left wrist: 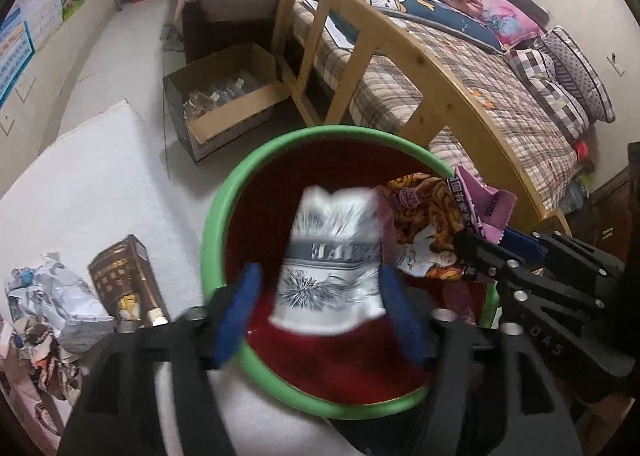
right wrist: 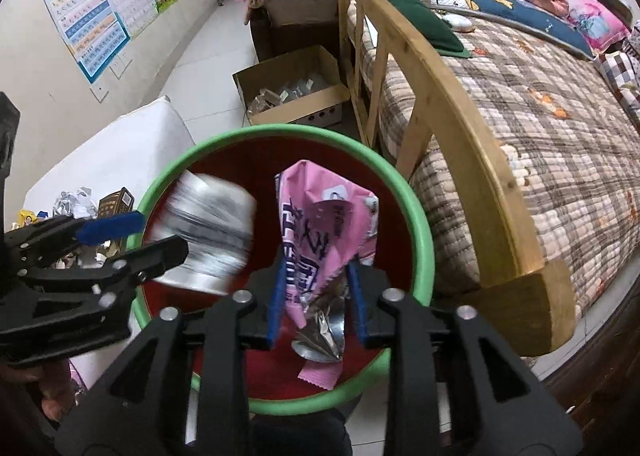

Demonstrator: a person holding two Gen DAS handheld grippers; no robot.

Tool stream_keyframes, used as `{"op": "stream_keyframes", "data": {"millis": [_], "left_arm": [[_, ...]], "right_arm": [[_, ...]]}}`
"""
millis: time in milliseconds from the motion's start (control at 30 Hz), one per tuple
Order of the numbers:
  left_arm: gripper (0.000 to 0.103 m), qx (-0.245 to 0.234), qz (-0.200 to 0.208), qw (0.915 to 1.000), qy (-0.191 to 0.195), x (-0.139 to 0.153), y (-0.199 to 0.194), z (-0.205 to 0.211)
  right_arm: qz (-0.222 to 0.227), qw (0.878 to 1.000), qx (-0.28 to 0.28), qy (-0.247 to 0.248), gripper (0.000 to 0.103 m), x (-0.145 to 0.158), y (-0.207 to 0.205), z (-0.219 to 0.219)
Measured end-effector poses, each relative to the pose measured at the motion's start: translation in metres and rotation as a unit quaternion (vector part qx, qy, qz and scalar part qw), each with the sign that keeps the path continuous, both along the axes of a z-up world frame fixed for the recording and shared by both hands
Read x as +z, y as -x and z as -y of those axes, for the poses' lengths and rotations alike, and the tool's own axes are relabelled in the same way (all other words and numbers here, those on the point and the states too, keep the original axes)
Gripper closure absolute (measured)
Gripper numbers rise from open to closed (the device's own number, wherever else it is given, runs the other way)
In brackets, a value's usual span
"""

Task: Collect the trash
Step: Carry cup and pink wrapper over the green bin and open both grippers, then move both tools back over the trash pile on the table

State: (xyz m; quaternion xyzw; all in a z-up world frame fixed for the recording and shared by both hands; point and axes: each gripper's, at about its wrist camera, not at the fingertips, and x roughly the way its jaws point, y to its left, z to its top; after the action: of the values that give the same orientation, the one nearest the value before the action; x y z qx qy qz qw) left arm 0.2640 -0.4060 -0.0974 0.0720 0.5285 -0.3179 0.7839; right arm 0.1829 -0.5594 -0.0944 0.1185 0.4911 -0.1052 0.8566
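bin [left wrist: 224, 208]: green rim, red inside
left gripper [left wrist: 320, 312]: spread, blurry white box [left wrist: 332, 260] probably dropping free over the bin
right gripper [right wrist: 318, 300]: loosening around pink wrapper [right wrist: 320, 224], over the bin
tip: release fully inside the rim

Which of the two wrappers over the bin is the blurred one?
The white wrapper with grey printing, between the left gripper's open fingers. The pink foil-lined packet in the right gripper looks sharp.
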Motion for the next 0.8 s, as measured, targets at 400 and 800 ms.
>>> {"op": "stream_keyframes", "data": {"millis": [400,800], "left_arm": [[0.008,0.064,0.051,0.9964,0.019,0.041,0.011,-0.093],[0.008,0.144,0.131,0.9807,0.023,0.105,0.053,-0.21]], "right_arm": [[0.014,0.999,0.009,0.049,0.007,0.026,0.011,-0.036],[0.063,0.996,0.044,0.044,0.005,0.076,0.026,-0.119]]}}
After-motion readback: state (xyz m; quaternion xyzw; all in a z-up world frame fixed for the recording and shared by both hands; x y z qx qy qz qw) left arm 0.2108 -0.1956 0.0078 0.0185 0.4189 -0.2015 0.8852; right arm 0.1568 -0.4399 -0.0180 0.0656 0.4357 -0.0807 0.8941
